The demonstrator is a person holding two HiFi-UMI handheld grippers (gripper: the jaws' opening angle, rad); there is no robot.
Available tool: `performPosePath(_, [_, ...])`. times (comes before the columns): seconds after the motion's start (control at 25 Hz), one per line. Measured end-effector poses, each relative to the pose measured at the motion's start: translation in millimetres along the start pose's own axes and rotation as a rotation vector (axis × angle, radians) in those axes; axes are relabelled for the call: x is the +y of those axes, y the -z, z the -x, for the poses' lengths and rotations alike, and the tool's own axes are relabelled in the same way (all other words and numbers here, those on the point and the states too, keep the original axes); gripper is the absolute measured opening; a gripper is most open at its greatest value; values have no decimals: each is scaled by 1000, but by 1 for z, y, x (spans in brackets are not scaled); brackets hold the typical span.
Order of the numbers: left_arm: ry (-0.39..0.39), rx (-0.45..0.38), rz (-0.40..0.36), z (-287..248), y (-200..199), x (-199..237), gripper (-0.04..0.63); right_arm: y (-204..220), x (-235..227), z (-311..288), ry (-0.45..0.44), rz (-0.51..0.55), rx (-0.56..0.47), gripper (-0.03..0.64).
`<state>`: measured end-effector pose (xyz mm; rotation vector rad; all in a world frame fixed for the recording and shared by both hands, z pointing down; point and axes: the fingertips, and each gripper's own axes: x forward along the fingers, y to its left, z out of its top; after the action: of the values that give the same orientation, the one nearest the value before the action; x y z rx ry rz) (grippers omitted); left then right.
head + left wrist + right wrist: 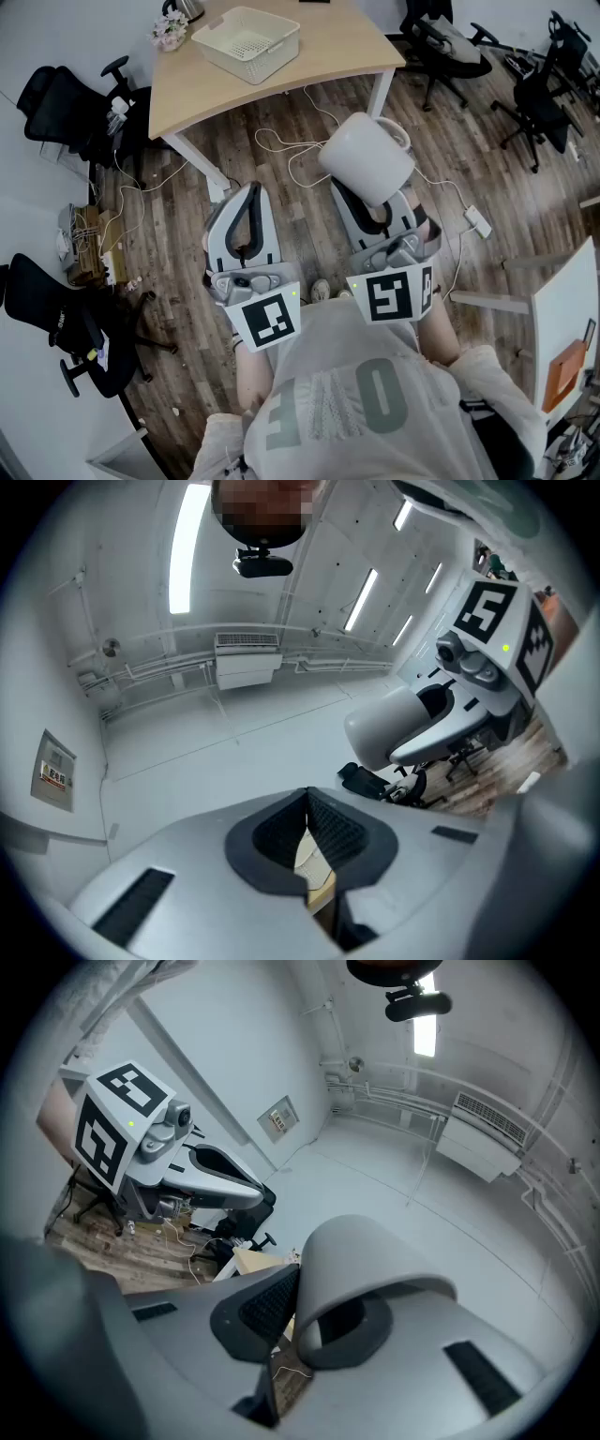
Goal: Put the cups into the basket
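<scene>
My right gripper [377, 208] is shut on the rim of a white cup [367, 157], which it holds tilted above the wooden floor. In the right gripper view the cup's wall [361, 1260] sits pinched between the dark pads [267, 1302]. My left gripper [250, 190] hangs beside it on the left, shut with nothing between its jaws; its pads [323, 822] meet in the left gripper view. A white slotted basket [247, 42] stands on the light wooden table [328, 47] ahead of both grippers. Both gripper cameras point up at the ceiling.
Black office chairs stand at the left [61, 103], lower left [66, 328] and upper right [539, 94]. White cables [291, 150] and a power strip [476, 222] lie on the floor by the table leg [197, 164]. A small bunch of flowers [170, 31] sits on the table's far left corner.
</scene>
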<state>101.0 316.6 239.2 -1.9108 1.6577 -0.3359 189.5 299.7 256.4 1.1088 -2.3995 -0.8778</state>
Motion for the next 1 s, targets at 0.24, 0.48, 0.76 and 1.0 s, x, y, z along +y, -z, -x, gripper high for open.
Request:
performPosePath(0.24, [-5,-2,2,7,3,8,11,-4,6,-1,2,6,2,31])
performPosePath(0.48, [-14,13,3,15,8,15,11,-8,14,-2,-16,-4,-5,31])
performPosePath(0.76, [-13,11,-4,21,11,22,11,-22,19,-6,-27,-31,-42,31])
performPosePath(1.0, [-8,-7,-2,26,19,34,11,-25,33,-15,-34,-13,-21,31])
